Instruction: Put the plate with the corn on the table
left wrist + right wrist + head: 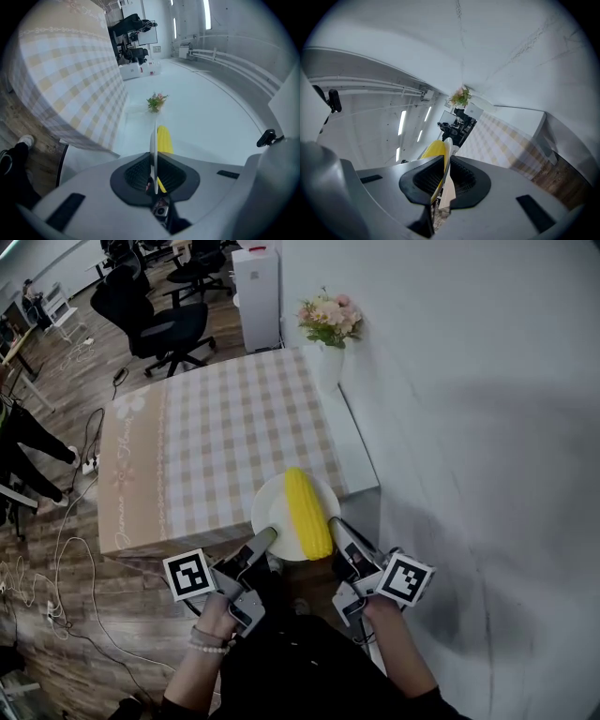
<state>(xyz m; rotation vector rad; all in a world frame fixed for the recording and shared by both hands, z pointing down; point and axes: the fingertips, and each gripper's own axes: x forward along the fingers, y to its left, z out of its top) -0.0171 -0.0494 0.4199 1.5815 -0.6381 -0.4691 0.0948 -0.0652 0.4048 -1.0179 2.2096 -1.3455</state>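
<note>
**A:** Gripping the plate [272,510] from both sides, we had the left tool [266,536] pinched on its rim at about 7 o'clock. The right tool [335,524] was pinched on at about 4 o'clock. Each pair of jaws stood nearly together, with only the thin rim between the pads. The corn [307,512] lay loose down the middle.

**B:** And the plate sat at the near edge of the desk [356,456], partly over the checked cloth [225,427] and partly past it. We could not tell whether it touched the cloth.

**A:** So we judged that the step wanted both tools travelling level and together, since one side dipping could roll the corn off. Our plan was to carry it towards 12 o'clock, well onto the cloth, and lower it flat. Only then would we let the jaws part.

**B:** What did each view give us?

**A:** Only the head view showed the plate's place over the desk, and both tools at once. The left gripper view and right gripper view showed the grips themselves, with the rim edge-on between ribbed pads. In both, the flowers [156,101] stood ahead at 12 o'clock.
</note>
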